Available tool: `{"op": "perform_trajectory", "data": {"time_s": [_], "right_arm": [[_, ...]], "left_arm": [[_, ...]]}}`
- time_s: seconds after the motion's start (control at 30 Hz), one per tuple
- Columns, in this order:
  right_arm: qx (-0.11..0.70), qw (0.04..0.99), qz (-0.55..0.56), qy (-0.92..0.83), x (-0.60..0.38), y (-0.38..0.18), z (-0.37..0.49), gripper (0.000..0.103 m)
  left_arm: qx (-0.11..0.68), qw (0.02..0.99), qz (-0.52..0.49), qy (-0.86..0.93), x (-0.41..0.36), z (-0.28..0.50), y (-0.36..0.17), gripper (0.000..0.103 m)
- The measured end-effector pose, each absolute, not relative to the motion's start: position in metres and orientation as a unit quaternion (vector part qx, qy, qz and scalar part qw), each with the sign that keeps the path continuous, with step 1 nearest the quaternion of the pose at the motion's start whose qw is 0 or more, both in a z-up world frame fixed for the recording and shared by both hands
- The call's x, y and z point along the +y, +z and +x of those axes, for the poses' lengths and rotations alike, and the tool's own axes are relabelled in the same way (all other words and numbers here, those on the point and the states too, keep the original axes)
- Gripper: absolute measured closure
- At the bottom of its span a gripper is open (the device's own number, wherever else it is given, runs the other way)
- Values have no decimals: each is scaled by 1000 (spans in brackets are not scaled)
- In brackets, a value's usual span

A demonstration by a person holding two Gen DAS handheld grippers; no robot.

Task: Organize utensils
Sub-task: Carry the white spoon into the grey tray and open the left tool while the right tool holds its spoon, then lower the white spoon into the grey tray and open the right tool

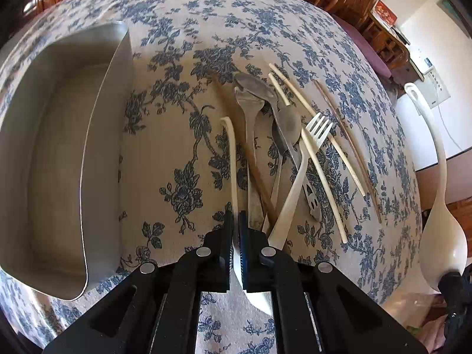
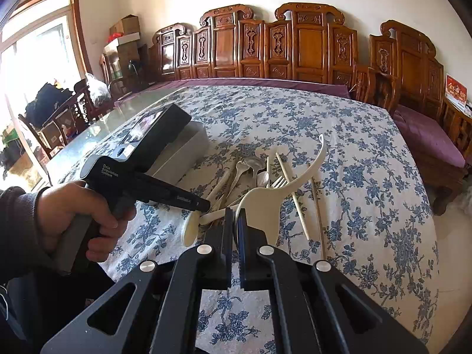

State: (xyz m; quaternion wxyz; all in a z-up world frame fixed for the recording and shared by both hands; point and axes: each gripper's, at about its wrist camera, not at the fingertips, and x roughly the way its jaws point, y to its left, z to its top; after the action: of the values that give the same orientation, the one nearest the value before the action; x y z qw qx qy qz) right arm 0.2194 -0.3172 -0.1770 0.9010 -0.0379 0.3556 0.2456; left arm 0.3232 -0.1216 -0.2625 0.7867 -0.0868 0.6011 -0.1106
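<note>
A pile of utensils lies on the floral tablecloth: metal spoons (image 1: 259,94), a cream plastic fork (image 1: 298,174), pale chopsticks (image 1: 321,171) and brown chopsticks (image 1: 351,153). My left gripper (image 1: 235,221) is shut on a cream spoon (image 1: 233,159) near its bowl end, low over the table. My right gripper (image 2: 234,215) is shut on a second cream spoon (image 2: 265,203), held above the pile; that spoon also shows in the left wrist view (image 1: 439,200) at the right edge. The left gripper also shows in the right wrist view (image 2: 194,203).
A rectangular metal tray (image 1: 88,153) stands left of the pile and shows in the right wrist view (image 2: 188,147) behind the left gripper. Carved wooden benches (image 2: 295,47) with purple cushions line the far side. The table's edge runs close on the right.
</note>
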Motion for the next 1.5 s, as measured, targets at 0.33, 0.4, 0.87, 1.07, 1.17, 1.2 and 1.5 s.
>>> {"op": "perform_trajectory", "data": {"time_s": [0.33, 0.4, 0.87, 1.07, 1.17, 1.2, 1.5], "right_arm": [[355, 901, -42, 247, -314, -176, 219, 99], [354, 900, -46, 251, -309, -175, 219, 99], [348, 884, -69, 304, -231, -165, 230, 99], [350, 875, -76, 324, -199, -162, 235, 99], [352, 871, -79, 333, -187, -161, 237, 99], [353, 870, -80, 335, -183, -161, 238, 99], [357, 860, -91, 353, -151, -162, 251, 99]], "left_arm": [[561, 817, -42, -127, -115, 308, -221, 100], [547, 826, -35, -129, -104, 305, -204, 100], [519, 851, -23, -81, -8, 322, -167, 100], [540, 840, -14, -56, 12, 332, -199, 100], [547, 835, -13, -54, 14, 336, -210, 100], [545, 837, -10, -54, 14, 336, -211, 100], [523, 850, -23, -58, 35, 321, -199, 92]]}}
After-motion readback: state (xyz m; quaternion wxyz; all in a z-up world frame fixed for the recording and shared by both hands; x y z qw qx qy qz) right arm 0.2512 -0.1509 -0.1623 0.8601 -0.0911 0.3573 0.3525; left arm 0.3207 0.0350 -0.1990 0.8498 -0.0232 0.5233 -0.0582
